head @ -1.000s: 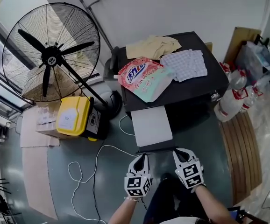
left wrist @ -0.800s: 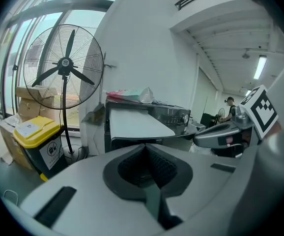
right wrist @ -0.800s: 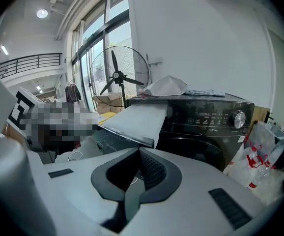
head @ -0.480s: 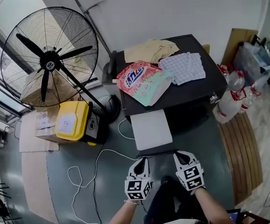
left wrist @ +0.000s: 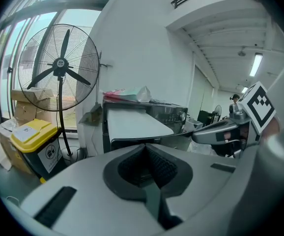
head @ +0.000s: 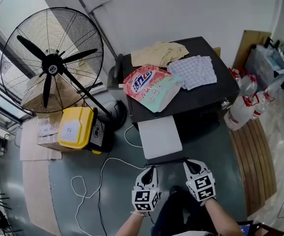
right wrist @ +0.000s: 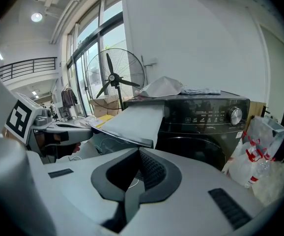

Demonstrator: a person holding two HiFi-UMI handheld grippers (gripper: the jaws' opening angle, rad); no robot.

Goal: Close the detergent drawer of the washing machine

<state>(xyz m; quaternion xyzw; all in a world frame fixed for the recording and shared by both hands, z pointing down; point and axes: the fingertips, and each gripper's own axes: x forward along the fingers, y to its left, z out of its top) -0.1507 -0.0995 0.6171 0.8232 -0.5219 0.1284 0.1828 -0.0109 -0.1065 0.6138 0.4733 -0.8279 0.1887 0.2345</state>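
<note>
In the head view, the drawer (head: 159,136) is seen pulled far out of the black washing machine (head: 201,95), with the left gripper (head: 151,169) and right gripper (head: 190,164) held just before its front edge. In the left gripper view, the jaws are pressed together, empty. In the right gripper view, the same is seen.

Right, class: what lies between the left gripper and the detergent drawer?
Nothing: the head view shows only bare floor between left gripper and detergent drawer.
</note>
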